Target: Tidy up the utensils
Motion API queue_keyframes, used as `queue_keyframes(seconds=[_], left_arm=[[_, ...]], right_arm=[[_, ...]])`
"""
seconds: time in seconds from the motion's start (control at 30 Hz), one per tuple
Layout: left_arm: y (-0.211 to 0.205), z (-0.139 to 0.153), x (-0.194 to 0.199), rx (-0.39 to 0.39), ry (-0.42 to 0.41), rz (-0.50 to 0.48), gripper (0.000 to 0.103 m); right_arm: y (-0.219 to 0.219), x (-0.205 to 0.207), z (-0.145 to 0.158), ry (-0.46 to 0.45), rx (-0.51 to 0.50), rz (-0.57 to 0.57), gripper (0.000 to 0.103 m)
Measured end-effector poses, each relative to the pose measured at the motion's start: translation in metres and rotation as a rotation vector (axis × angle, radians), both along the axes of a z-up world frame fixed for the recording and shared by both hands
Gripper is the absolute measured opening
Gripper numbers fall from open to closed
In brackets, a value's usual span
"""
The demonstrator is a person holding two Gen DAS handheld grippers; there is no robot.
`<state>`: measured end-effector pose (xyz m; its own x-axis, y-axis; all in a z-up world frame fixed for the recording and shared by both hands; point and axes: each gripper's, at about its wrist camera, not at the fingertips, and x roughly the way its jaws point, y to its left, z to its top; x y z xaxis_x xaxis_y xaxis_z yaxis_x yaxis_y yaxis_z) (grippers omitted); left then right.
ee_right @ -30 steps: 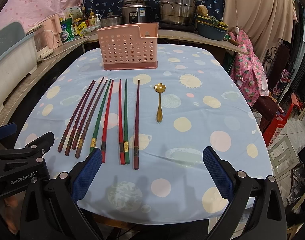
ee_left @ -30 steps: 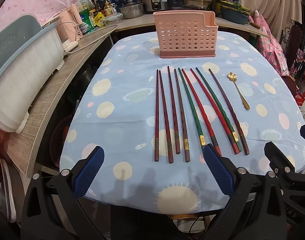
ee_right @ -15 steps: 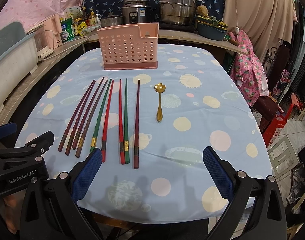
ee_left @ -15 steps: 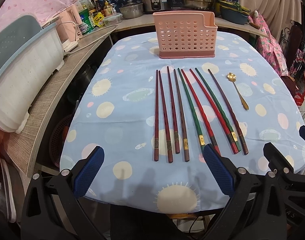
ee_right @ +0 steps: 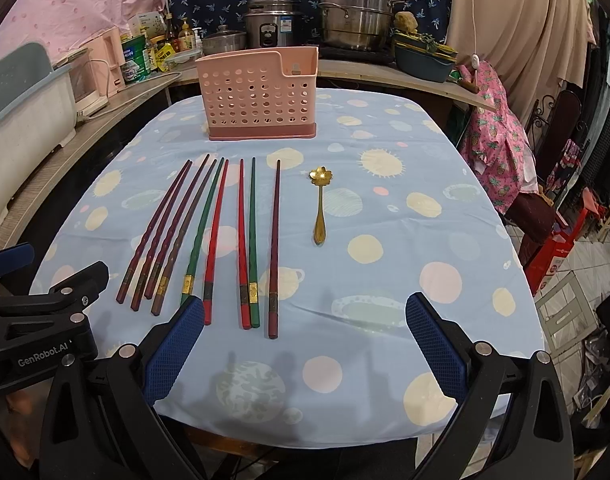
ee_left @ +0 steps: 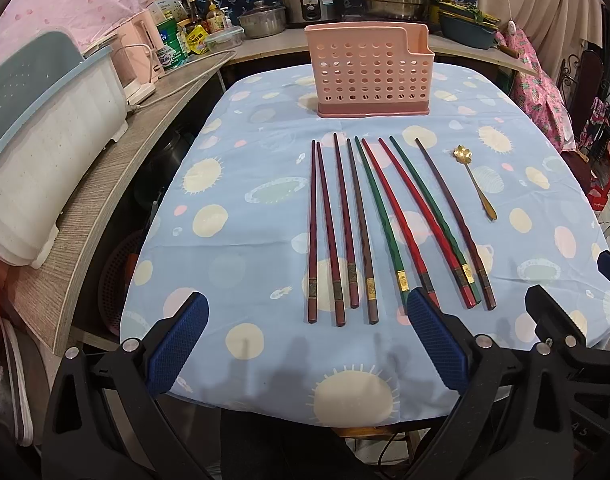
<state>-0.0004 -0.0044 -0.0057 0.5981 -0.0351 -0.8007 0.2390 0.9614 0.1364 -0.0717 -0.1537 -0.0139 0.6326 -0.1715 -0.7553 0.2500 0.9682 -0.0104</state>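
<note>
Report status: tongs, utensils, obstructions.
Left tongs open, right tongs open, both empty. Chopsticks and gold spoon flat on tablecloth; pink holder upright behind. Nothing blocking.

Cloth [ee_left: 233,184] matt, printed fabric. Basket [ee_left: 369,72] pink perforated plastic, matt. Chopsticks [ee_left: 389,220] glossy lacquer with gold bands. Spoon [ee_right: 320,208] shiny gold metal. Gripper pads [ee_right: 173,348] blue, rough-textured. Pots [ee_right: 353,16] polished steel.

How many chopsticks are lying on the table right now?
9, side by side on the blue tablecloth before the pink utensil holder: four dark brown chopsticks leftmost, then green, red, red, green, dark brown.
</note>
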Motion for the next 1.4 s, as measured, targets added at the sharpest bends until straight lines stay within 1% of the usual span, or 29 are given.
queue_keyframes(seconds=[1.07,1.2,1.27,1.33,1.4], left_arm=[[0.000,0.000,0.000,-0.001,0.004,-0.001,0.095],[0.001,-0.004,0.000,-0.010,0.014,-0.002,0.095],[0.001,-0.007,0.001,-0.019,0.021,-0.002,0.095],[0.004,-0.012,0.007,-0.033,0.035,-0.002,0.095],[0.008,-0.017,0.013,-0.058,0.052,0.004,0.095]], right_arm=[[-0.001,-0.001,-0.004,0.000,0.002,-0.005,0.096],[-0.008,-0.002,-0.012,0.005,0.008,-0.012,0.096],[-0.011,-0.002,-0.011,0.005,0.010,-0.014,0.096],[-0.017,-0.001,-0.015,0.006,0.014,-0.023,0.096],[-0.017,0.002,-0.012,0.006,0.015,-0.026,0.096]])
